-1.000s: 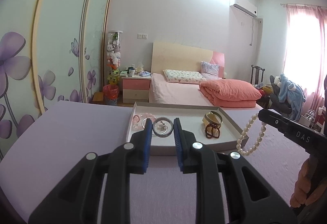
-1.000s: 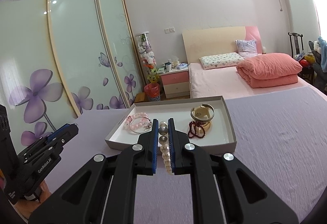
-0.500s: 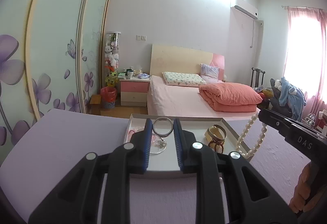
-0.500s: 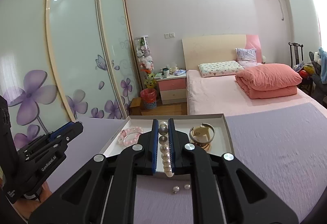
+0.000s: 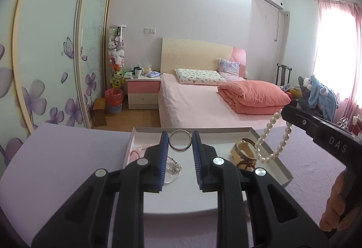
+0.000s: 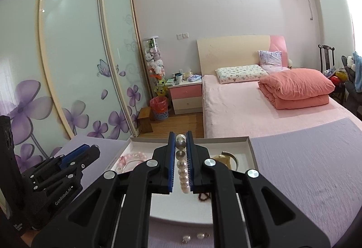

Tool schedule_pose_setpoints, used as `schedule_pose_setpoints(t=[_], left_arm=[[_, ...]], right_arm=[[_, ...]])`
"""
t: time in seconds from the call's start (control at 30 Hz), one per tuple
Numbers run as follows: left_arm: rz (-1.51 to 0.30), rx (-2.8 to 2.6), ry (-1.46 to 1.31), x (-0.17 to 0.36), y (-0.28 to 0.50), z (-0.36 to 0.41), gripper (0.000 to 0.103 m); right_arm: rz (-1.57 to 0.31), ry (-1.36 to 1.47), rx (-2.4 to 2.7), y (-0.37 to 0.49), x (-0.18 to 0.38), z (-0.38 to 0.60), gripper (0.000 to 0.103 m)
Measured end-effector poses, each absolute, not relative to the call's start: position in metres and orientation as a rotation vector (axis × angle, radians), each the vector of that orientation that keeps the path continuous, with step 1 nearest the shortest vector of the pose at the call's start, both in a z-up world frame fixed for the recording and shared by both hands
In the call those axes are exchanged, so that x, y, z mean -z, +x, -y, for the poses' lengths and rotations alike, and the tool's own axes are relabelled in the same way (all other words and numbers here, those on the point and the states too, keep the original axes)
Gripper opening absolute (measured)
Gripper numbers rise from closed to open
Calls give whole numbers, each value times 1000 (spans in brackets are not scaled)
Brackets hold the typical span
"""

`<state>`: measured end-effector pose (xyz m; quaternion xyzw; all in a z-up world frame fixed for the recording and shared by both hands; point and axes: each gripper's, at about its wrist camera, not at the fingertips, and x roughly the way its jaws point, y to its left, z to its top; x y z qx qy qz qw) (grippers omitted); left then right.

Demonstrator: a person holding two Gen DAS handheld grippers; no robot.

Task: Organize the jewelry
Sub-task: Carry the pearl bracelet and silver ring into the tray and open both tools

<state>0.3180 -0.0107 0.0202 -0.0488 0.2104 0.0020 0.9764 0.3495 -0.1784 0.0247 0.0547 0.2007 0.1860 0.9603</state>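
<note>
The left gripper point(image 5: 180, 146) is clenched on a silver ring bangle point(image 5: 180, 141), which stands upright between the blue pads at their far tips, its open face turned toward the camera. It hangs above the near-left part of a shallow white tray point(image 5: 279, 166) that lies on a lilac tablecloth point(image 5: 56, 157).

The right gripper point(image 6: 181, 150) is clenched on a pearl necklace point(image 6: 182, 171). In the right wrist view the beads run in a single line between the pads, from the far tips back toward the camera, so the strand's long axis follows the fingers. In the left wrist view the same necklace point(image 5: 275, 137) droops from the right gripper's tip point(image 5: 285, 114) as a loose loop, its lowest beads over the tray's right rim, near a cream-coloured bangle point(image 5: 243, 152) with a dark bead bracelet point(image 5: 246, 163) just in front of it.

Inside the tray, a pink bead bracelet point(image 5: 135, 152) lies at the left end, and a clear ring with a small metal charm point(image 5: 173, 168) lies beneath the left gripper. The middle of the tray floor, between the left pieces and the cream bangle, is bare white. The tray's long axis runs left to right, and its far rim lies close to the table's far edge, beyond which the floor and a pink bed point(image 5: 203, 103) show.

On the cloth near the camera, in the right wrist view, two loose pearls point(image 6: 193, 236) lie close together in front of the tray's near rim. To the right of the tray the cloth stretches wide and bare.
</note>
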Motion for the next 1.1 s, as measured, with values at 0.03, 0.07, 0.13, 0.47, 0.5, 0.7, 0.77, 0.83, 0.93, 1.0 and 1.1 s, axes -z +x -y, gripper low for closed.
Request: schedule_pose_setpoints(t=[0.03,0.07,0.13,0.47,0.5,0.7,0.77,0.83,0.93,1.0,1.1], left_arm=[[-425,-9,-95,-19,322,11,22],[-425,-13,-95,-18,326,10,22],[-427,-18,-98,-16,332,9,22],[-454,12,-117,-4,368,11,22],[-456,15,-117,-3,372,12,22],[-474,20,-105,5,390,13,22],[-482,22,-112,9,394,12,22],[-491,24,-109,12,397,11,22],[-508,28,-112,17,402,12,22],[-511,30,-109,19,403,12,22],[-515,30,-106,22,405,12,22]], right_arm=[[-409,113,-375,354,-24,179,10],[-411,114,-374,358,-23,179,10],[-420,118,-373,367,-20,179,10],[-485,165,-397,402,-3,175,10],[-492,168,-396,405,-1,175,10],[-548,197,-391,423,12,175,10],[-568,209,-389,428,16,176,10],[-581,216,-388,431,19,176,10],[-593,209,-379,434,22,175,11],[-609,215,-373,437,25,176,11],[-629,222,-370,440,29,178,13]])
